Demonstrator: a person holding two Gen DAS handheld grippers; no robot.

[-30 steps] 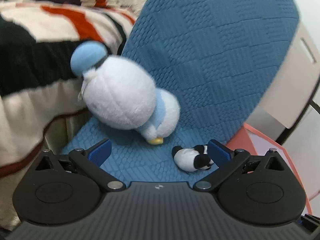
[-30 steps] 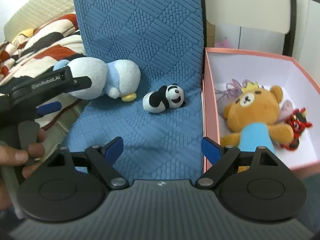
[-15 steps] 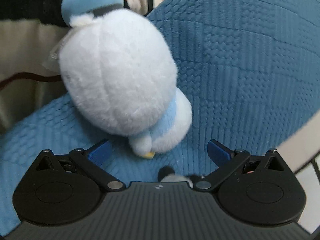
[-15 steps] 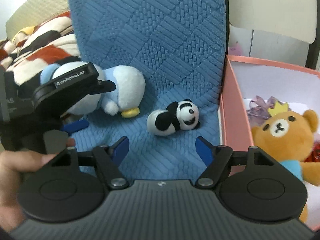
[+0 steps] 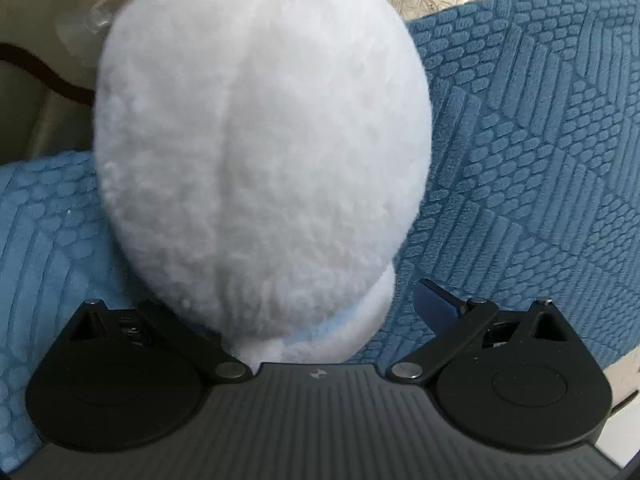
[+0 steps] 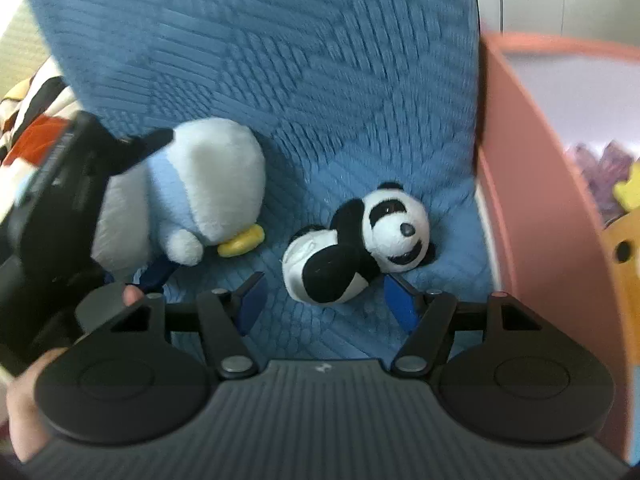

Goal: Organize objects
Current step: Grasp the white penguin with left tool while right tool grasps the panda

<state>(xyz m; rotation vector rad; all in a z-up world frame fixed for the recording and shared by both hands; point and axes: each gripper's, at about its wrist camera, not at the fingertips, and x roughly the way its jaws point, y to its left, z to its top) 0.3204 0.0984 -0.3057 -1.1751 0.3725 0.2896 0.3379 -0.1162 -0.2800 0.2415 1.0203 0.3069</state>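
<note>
A white and light-blue duck plush (image 5: pixel 260 140) fills the left wrist view, lying on the blue quilted seat cover (image 5: pixel 540 160). My left gripper (image 5: pixel 316 308) stands open around its lower body. One blue pad (image 5: pixel 436 308) shows clear of the plush; the other finger is hidden behind it. In the right wrist view a small panda plush (image 6: pixel 352 248) lies on the seat with its body between the fingers of my right gripper (image 6: pixel 326 300). The jaws are closing and the pads do not press on it. The left gripper (image 6: pixel 152 208) straddles the duck plush (image 6: pixel 216 184) there.
A pink box (image 6: pixel 520 200) stands right of the seat, holding a brown teddy bear (image 6: pixel 624 248) and purple items. A striped blanket (image 6: pixel 36 120) lies to the left. A person's hand (image 6: pixel 24 400) holds the left gripper.
Both grippers moved down and closer to the seat. The duck now fills the left wrist view between the jaws. The right gripper's jaws narrowed and now flank the panda.
</note>
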